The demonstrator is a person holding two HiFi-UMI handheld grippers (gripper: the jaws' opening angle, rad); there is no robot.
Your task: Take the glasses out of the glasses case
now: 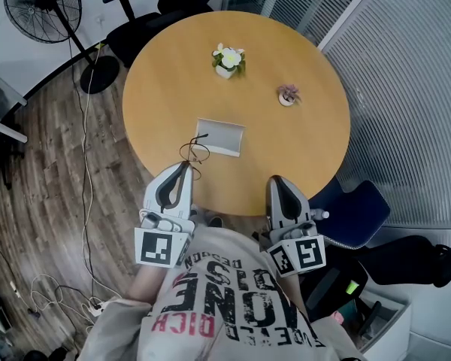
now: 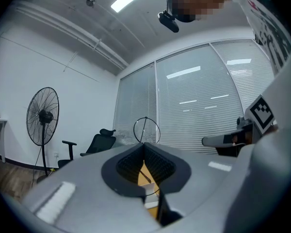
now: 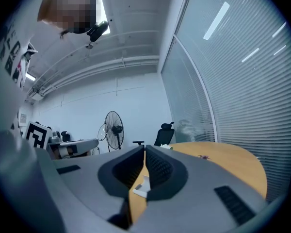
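Left gripper [image 1: 185, 165] pinches the thin wire glasses [image 1: 194, 153] at the near edge of the open glasses case [image 1: 220, 138] on the table [image 1: 301, 149] — right gripper [image 1: 279, 180] pressed together, empty. Lift-out seems nearly done — next, probably draw them clear and set down gently

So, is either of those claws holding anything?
The left gripper pinches the glasses by their wire frame, at its fingertips; the right gripper is shut, empty.

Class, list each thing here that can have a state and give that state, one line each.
Glasses case: open, empty, lying on the table.
Glasses: outside the case, gripped.
Left gripper: jaws shut on the glasses.
Right gripper: jaws shut, nothing between them.
Fan: blades look still.
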